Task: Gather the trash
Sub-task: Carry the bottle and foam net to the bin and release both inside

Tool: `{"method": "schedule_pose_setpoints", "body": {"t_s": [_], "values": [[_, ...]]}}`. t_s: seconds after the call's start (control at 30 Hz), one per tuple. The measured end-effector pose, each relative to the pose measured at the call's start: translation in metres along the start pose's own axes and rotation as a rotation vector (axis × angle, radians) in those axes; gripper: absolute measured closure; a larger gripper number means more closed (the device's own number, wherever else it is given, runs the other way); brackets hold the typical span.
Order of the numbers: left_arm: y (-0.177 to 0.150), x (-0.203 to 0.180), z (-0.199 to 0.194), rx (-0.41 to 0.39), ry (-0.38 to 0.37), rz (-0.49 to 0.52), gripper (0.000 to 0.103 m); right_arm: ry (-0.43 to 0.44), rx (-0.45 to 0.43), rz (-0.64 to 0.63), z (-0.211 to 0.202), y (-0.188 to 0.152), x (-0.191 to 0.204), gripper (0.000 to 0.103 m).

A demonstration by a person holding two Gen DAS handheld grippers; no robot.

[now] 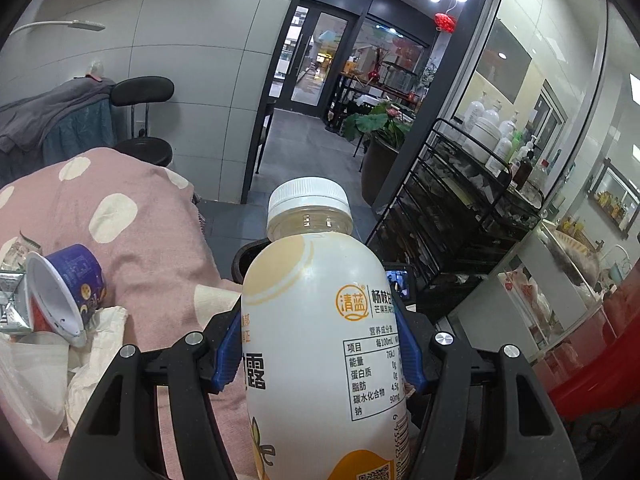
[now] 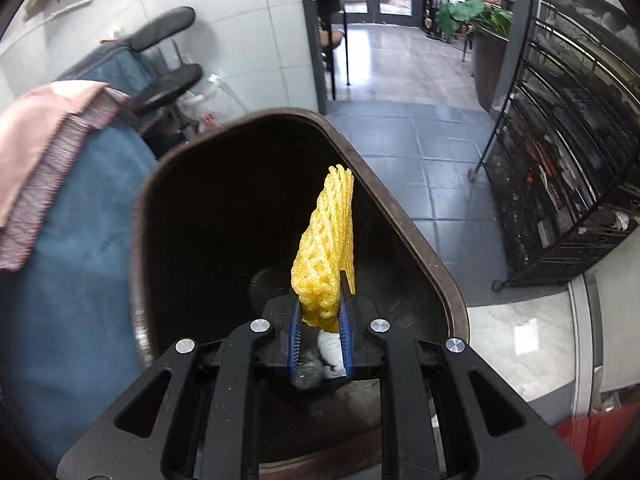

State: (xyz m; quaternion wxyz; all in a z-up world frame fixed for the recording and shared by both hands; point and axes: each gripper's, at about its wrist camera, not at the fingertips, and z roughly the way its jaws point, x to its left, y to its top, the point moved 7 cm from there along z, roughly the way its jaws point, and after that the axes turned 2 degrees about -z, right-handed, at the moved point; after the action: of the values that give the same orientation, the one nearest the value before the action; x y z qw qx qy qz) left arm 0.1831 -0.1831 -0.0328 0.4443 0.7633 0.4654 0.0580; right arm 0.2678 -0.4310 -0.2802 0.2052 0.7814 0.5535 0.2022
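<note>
1. L gripper: blue pads clamped on white plastic drink bottle w/ white cap, held upright above pink polka-dot cloth.
2. R gripper: pinching yellow foam mesh sleeve, over dark brown plastic bin.
3. Left on cloth: tipped blue yogurt cup, crumpled white tissue.
4. Far: black wire rack.

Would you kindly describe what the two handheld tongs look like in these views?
Both the left tongs and right tongs look alike: matte black angular linkage arms with triangular cut-outs, round silver pivot bolts, and ribbed blue pads on the inner finger faces. No cables, sleeves or markings show.
</note>
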Motion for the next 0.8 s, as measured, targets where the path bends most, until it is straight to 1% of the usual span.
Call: {"method": "schedule_pose_setpoints", "body": {"t_s": [0.07,0.1,0.13,0.17,0.2,0.23,0.33,0.43,0.57,0.67,0.8], "values": [[0.0,-0.004,0.005,0.005,0.003,0.012,0.041,-0.008,0.009,0.008,0.007,-0.003,-0.005,0.076],[-0.001,-0.006,0.007,0.006,0.002,0.019,0.041,-0.008,0.014,0.013,0.008,-0.005,-0.005,0.062],[-0.001,-0.007,0.008,0.008,-0.001,0.024,0.041,-0.01,0.01,0.019,0.007,-0.006,-0.007,0.042],[0.0,-0.009,0.01,0.01,-0.003,0.03,0.041,-0.019,-0.001,0.027,0.003,-0.007,-0.008,0.033],[0.0,-0.01,0.013,0.014,-0.004,0.034,0.041,-0.025,-0.018,0.036,-0.002,-0.008,-0.008,0.029],[0.0,-0.011,0.016,0.02,-0.004,0.038,0.041,-0.019,-0.036,0.043,-0.008,-0.009,-0.008,0.029],[-0.001,-0.016,0.027,0.04,-0.015,0.043,0.041,-0.017,-0.027,0.053,-0.014,-0.014,-0.011,0.029],[-0.001,-0.021,0.041,0.067,-0.025,0.052,0.041,0.005,-0.035,0.097,-0.029,-0.023,-0.018,0.025],[-0.001,-0.027,0.058,0.093,-0.034,0.064,0.041,0.02,-0.028,0.153,-0.046,-0.037,-0.032,0.025],[-0.003,-0.031,0.073,0.107,-0.025,0.08,0.041,0.012,-0.032,0.171,-0.06,-0.046,-0.041,0.025],[-0.008,-0.04,0.1,0.166,-0.033,0.086,0.041,0.002,-0.067,0.188,-0.08,-0.051,-0.051,0.025]]}}
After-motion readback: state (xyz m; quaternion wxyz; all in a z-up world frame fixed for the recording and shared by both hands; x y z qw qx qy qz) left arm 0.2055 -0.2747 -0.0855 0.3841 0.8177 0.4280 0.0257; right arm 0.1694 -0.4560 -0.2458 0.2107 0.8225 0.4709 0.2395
